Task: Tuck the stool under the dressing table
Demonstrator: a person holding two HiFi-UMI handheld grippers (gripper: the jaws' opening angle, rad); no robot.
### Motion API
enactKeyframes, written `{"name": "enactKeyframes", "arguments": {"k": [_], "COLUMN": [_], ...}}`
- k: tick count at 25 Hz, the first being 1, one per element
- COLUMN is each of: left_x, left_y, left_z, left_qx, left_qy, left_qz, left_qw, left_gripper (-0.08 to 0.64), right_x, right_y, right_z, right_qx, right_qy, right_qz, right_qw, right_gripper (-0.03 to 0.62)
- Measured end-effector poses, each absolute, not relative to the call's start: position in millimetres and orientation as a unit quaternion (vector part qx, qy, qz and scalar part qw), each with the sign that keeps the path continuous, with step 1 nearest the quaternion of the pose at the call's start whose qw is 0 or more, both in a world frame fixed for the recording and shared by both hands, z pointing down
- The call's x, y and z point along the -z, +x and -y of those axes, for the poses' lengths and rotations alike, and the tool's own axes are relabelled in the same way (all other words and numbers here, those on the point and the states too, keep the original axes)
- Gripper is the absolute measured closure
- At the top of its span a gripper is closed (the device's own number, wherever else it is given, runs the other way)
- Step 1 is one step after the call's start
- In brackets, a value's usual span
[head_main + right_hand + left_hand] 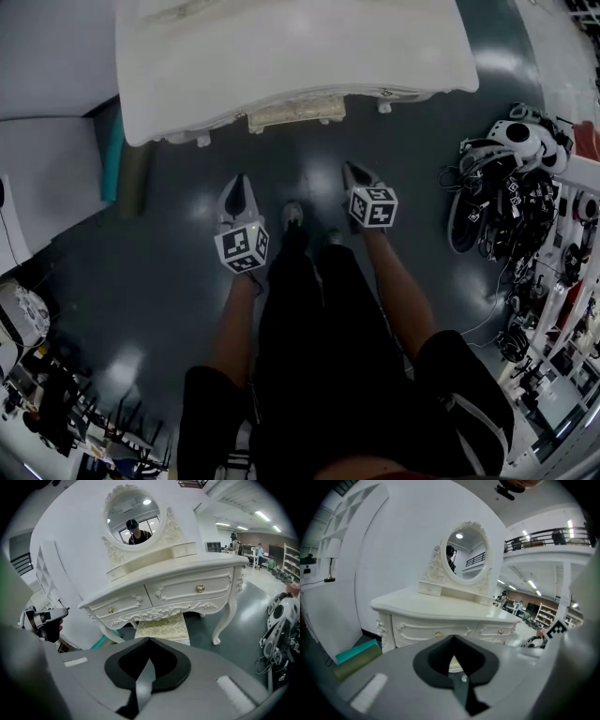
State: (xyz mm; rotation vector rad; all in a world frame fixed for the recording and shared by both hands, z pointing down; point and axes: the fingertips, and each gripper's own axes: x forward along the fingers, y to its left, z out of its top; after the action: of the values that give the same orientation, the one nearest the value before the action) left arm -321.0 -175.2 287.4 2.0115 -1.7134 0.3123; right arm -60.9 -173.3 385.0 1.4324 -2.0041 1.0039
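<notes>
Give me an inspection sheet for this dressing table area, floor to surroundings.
Surface: dark glossy floor.
Job's things: stool sits under the dressing table, front edge showing.
Clutter: teal pad and olive roll beside the table; gear pile at right.
Grippers: left tongs and right tongs shut, empty.
Cables: tangled in the gear pile.
Surroundings: oval mirror, white wall.

The stool [161, 626] sits under the far dressing table [187, 590], a mirror [132, 520] stands on top, and tangled gear [511, 202] lies to the right.
</notes>
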Motion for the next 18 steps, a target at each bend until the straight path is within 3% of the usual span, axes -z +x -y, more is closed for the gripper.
{"name": "enactKeyframes", "arguments": {"k": [18], "left_x": [-140], "left_y": [-280], "left_z": [159], "left_qx": [-0.058], "left_qy": [0.717], "left_qz": [0.657], "left_qw": [0.228], "left_gripper": [0.552], "right_x": [-229], "right_y": [-65], "right_z": [170], "right_qx": [-0.326], "right_qy": [0.486], "right_qz": [0.782], "right_qw": [0.213], "right_gripper": [0.595]}}
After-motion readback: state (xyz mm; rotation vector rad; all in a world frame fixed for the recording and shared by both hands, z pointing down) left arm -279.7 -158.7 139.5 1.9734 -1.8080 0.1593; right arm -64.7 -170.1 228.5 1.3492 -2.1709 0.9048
